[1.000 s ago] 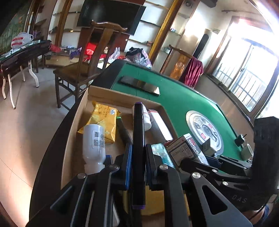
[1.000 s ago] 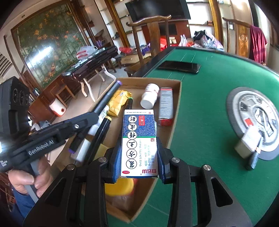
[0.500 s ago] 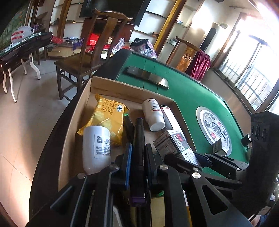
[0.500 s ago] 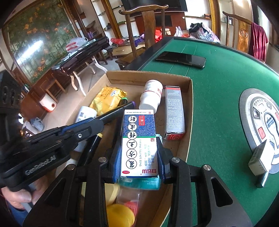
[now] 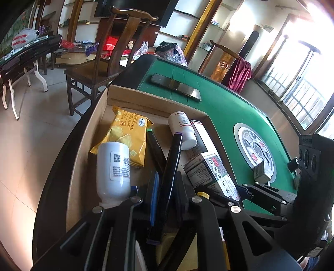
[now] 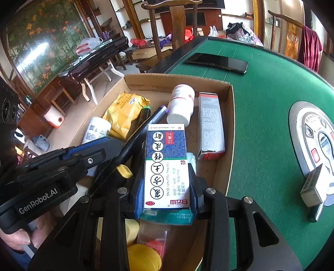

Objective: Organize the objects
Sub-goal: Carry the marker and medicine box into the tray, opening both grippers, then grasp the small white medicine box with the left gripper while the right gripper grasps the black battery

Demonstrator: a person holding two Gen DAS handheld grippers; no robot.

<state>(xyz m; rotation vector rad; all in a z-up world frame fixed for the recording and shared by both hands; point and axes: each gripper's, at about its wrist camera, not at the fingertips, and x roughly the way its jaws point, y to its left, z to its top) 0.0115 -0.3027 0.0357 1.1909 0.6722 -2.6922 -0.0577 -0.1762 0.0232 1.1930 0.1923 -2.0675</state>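
Left gripper (image 5: 167, 187) clamped on slim black purple-capped marker (image 5: 172, 166). Right gripper (image 6: 166, 187) clamped on blue-and-white cardboard medicine box (image 6: 167, 164). Both hang over open brown cardboard tray (image 6: 221, 166) on green felt table (image 6: 271, 104), bottles and yellow cracker packet (image 5: 127, 135) inside.

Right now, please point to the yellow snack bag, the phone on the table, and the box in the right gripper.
Snack bag (image 5: 127, 137), left wrist view, printed front.
Phone (image 6: 217, 61), right wrist view, dark screen.
Box (image 6: 167, 164), right wrist view, printed top face.

You're in a home living room: green-felt mahjong tabletop (image 6: 271, 87), carved wooden chairs (image 5: 108, 54), wall TV (image 5: 133, 10), shelves (image 5: 187, 18), tiled floor (image 5: 31, 135), barred windows (image 5: 309, 100).
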